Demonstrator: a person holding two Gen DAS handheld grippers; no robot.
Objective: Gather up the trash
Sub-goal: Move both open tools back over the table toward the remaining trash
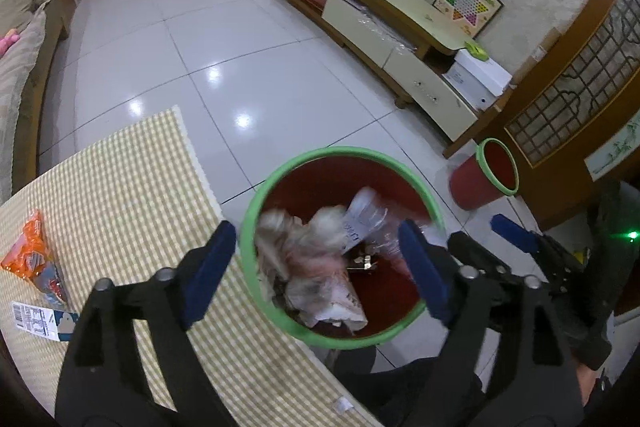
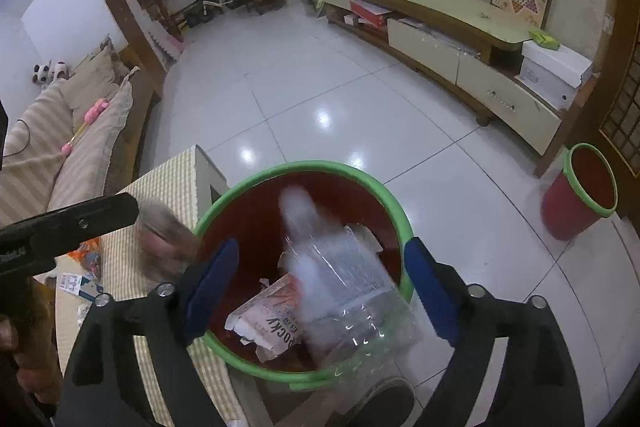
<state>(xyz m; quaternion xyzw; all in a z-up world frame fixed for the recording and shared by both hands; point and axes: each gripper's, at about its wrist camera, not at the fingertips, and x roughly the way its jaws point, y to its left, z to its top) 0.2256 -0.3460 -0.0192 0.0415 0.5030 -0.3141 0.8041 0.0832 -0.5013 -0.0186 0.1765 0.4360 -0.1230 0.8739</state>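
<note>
Hovering over the red bin with the green rim (image 1: 256, 211), both grippers are pointing steeply down so whatever they let go of falls straight inside. The left gripper (image 1: 316, 267) is standing with jaws wide and nothing between the blue pads; a blurred pale crumpled wad (image 1: 304, 239) is sitting below it inside the bin, likely paper or plastic. The right gripper (image 2: 324, 291) is also spread wide, and a clear crinkled plastic bottle (image 2: 352, 291) is showing blurred between and below its pads, not pressed by either, overlapping the near rim, so probably dropping in. Beside it in the bin is lying a torn pink-and-white carton (image 2: 268, 319) with letters reading "OCKY", the start being cut off. The bin is standing on the floor hard against the checked-cloth table (image 1: 120, 187), probably so table trash goes in with a short reach. Still waiting on the table: an orange snack packet (image 1: 32, 255) and a white barcode tag (image 1: 36, 319), print too small to read. A second, same-coloured bin (image 1: 480, 179) is standing apart near the wooden door.
</note>
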